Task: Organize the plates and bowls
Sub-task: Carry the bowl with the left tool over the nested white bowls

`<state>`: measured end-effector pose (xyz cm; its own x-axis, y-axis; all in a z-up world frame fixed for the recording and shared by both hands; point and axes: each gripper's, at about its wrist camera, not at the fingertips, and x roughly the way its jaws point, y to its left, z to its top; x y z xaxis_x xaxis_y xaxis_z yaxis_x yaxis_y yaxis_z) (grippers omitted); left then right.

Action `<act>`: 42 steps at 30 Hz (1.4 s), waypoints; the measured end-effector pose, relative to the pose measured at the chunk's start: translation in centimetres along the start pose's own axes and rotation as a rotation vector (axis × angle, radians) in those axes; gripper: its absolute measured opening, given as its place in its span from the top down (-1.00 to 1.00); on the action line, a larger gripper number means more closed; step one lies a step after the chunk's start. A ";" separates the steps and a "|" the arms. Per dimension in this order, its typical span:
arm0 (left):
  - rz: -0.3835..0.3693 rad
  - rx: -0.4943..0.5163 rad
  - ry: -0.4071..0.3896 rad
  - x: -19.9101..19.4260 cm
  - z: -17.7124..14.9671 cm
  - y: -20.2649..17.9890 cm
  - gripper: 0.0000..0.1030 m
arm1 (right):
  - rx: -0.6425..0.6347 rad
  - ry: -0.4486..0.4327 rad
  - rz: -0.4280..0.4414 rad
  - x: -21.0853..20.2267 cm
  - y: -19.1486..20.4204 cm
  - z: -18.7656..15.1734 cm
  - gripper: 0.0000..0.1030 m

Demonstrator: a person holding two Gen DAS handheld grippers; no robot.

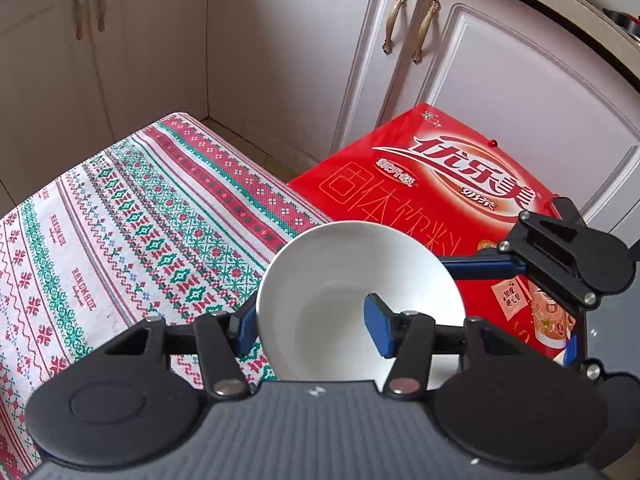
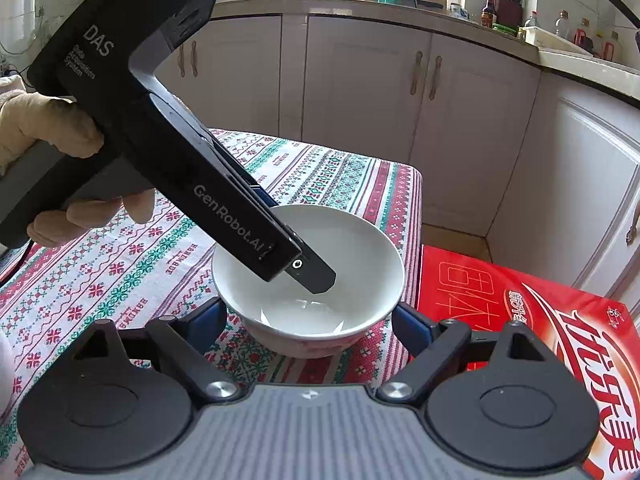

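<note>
Tabletop [image 2: 120, 264]: wearing a patterned cloth, carrying the white bowl [image 2: 360, 248] near its right edge.
Left tool [image 1: 308, 320]: clamping the bowl's rim, one pad inside, one outside.
Right tool [image 2: 308, 322]: straddling the bowl, pads standing apart, not pressing.
Red box [image 2: 520, 320]: sitting right of the tabletop.

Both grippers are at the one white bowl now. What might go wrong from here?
1. The left gripper pinches only the bowl rim, one finger inside; lifted, the bowl may tip or slip.
2. The right gripper straddles the same bowl, its jaws not clearly touching; closing could jolt it against the left grip.
3. The bowl sits near the table edge above the red box; a slip could drop it.
</note>
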<state>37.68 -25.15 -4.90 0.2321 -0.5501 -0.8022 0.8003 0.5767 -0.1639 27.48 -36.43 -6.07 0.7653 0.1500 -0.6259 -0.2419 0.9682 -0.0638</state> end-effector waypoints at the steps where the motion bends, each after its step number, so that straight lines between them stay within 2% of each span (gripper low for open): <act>1: 0.001 0.000 0.001 0.1 0.0 0.0 -0.03 | -0.003 0.001 -0.002 0.0 0.0 0.0 -0.78; 2: -0.001 -0.002 0.002 0.1 0.0 0.0 -0.03 | -0.005 0.005 -0.003 0.1 0.0 0.0 -0.71; 15: -0.001 0.015 0.006 -1.1 -0.9 -0.5 -0.03 | -0.013 0.002 0.000 -0.9 1.0 -0.1 -0.70; 42: 0.067 0.002 -0.073 -12.3 -7.5 -5.0 -0.03 | -0.064 -0.013 0.120 -9.9 7.8 0.5 -0.70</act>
<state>26.69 -16.76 1.50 0.3250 -0.5533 -0.7670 0.7828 0.6125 -0.1101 18.27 -30.23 0.00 0.7365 0.2667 -0.6216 -0.3694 0.9284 -0.0393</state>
